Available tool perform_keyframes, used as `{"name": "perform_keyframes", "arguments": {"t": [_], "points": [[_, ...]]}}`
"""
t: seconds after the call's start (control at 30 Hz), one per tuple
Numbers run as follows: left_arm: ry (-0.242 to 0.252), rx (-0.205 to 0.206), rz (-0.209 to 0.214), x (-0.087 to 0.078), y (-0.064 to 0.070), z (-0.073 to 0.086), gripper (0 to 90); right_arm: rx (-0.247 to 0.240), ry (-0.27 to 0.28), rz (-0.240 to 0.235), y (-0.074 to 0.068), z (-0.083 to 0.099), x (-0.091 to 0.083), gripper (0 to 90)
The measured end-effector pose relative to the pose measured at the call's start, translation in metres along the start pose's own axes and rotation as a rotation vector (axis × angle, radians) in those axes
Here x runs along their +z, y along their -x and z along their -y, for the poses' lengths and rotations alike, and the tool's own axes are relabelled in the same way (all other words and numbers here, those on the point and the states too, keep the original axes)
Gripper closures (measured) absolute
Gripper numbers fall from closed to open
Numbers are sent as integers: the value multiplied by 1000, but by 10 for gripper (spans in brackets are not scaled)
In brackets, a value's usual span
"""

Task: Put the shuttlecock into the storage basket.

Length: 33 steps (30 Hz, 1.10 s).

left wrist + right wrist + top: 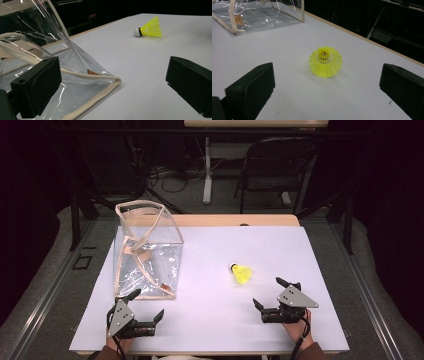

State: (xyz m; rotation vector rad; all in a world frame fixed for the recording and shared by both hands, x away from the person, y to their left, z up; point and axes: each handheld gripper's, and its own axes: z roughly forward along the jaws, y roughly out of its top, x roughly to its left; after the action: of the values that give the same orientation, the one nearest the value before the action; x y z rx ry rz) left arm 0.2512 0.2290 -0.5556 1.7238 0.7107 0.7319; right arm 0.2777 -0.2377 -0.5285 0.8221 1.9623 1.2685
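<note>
I judge work barely begun. Yellow shuttlecock (242, 273) lies on its side on white table (280, 245), right of centre, untouched. Clear bag (147, 251) stands far left, nothing inside. My right gripper (267, 295) gapes wide just near of shuttlecock; left gripper (148, 305) wide at bag's near corner. Grasp and bagging remain.

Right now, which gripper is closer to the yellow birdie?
The right gripper: its open jaws face the yellow shuttlecock. The left gripper sits by the clear bag.

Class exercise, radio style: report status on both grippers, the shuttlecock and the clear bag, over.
Left gripper open, at clear bag near edge. Right gripper open, empty, facing yellow shuttlecock. Shuttlecock on its side on table, untouched. Nothing between. Over.
</note>
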Motion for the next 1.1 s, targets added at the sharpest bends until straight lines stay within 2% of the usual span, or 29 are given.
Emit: {"name": "perform_keyframes", "arguments": {"t": [1.1], "points": [[1,3,-1,0,0,0,1,-1,-90,-55,15,-11,46,0]]}}
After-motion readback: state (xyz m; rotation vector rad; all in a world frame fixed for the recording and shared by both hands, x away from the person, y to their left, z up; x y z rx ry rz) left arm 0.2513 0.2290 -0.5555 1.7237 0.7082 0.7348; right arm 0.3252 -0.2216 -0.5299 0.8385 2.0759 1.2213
